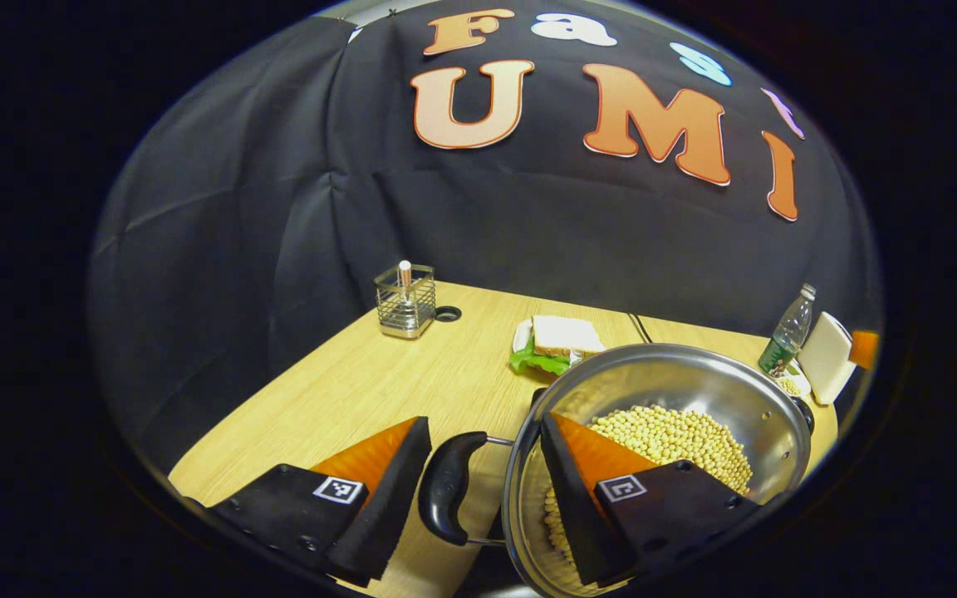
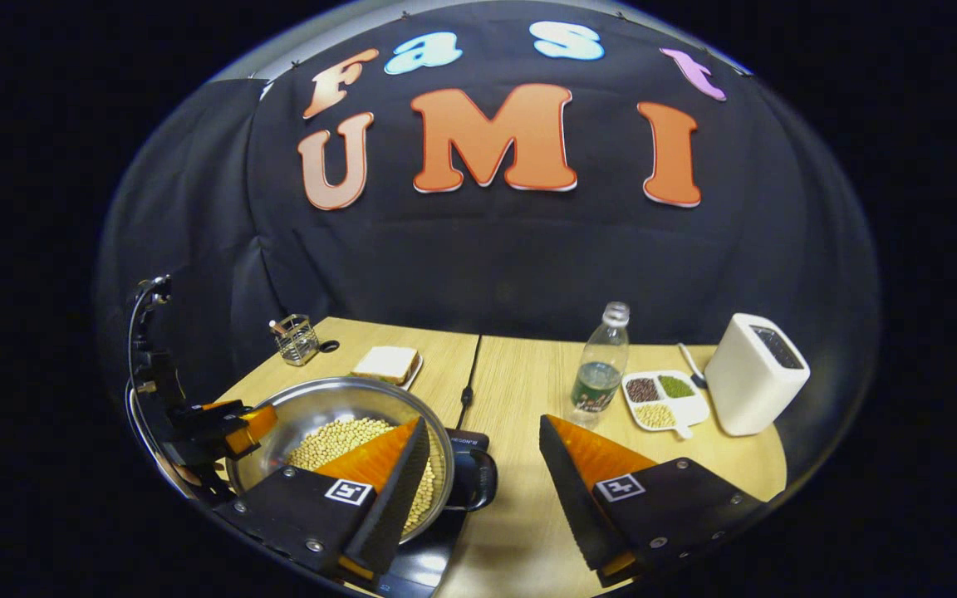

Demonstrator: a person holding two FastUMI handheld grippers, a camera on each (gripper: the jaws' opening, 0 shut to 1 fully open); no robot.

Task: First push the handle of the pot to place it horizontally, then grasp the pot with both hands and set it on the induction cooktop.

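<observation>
Pot: one steel pot (image 1: 694, 390) of beans was seen on the cooktop (image 2: 412, 573), on the counter (image 2: 520, 365).
Handles: two, left handle (image 1: 448, 488) and right handle (image 2: 478, 480).
Left gripper (image 1: 478, 490): fingers spread, straddling one handle.
Right gripper (image 2: 478, 486): fingers apart around the other.
Extras: one bottle (image 2: 599, 365), one sandwich (image 1: 557, 340).

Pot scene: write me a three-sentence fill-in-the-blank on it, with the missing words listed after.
1. The pot is filled with pale yellow ____.
2. In the left gripper view, the left tool stands open with the pot's black ____ between its fingers.
3. In the right gripper view, the plastic bottle stands on the table between the pot and the white sectioned ____, which holds three kinds of beans.

Missing words: beans; handle; dish
</observation>
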